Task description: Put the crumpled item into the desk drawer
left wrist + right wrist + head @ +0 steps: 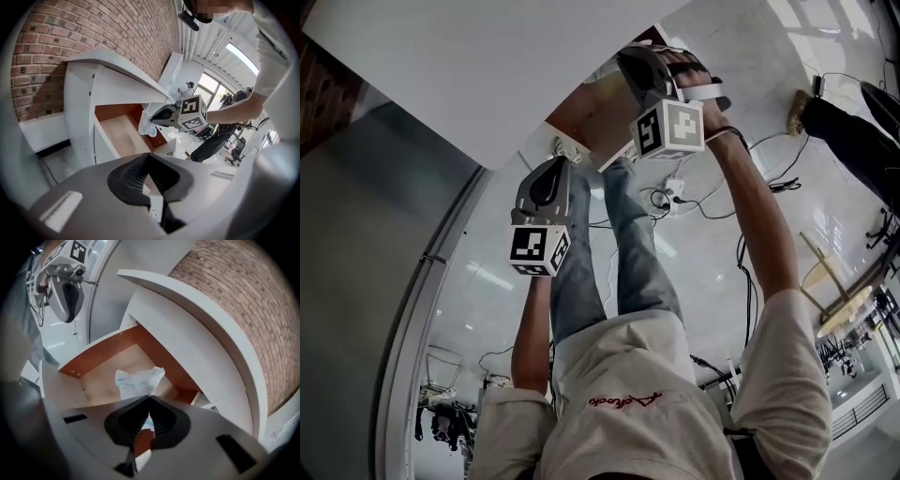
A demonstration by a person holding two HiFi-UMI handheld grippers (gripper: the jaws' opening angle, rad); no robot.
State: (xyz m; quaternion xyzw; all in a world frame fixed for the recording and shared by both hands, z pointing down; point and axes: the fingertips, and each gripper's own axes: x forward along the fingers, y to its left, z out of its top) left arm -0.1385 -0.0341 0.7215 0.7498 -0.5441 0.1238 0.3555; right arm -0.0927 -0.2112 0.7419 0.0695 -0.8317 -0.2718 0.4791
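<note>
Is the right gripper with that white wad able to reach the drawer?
Probably yes: the drawer stands open, and the right gripper, shut on the white wad, hangs over it, nothing between.

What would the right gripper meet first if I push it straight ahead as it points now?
The right gripper, shut on the crumpled white item, points into the open drawer. Straight on, the item would probably touch the drawer's pale wooden floor first; nothing else shows between them, but depth is unclear.

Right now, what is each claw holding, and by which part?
The right claw pinches the crumpled white sheet with blue print by one edge; the left claw is shut, holding nothing.
</note>
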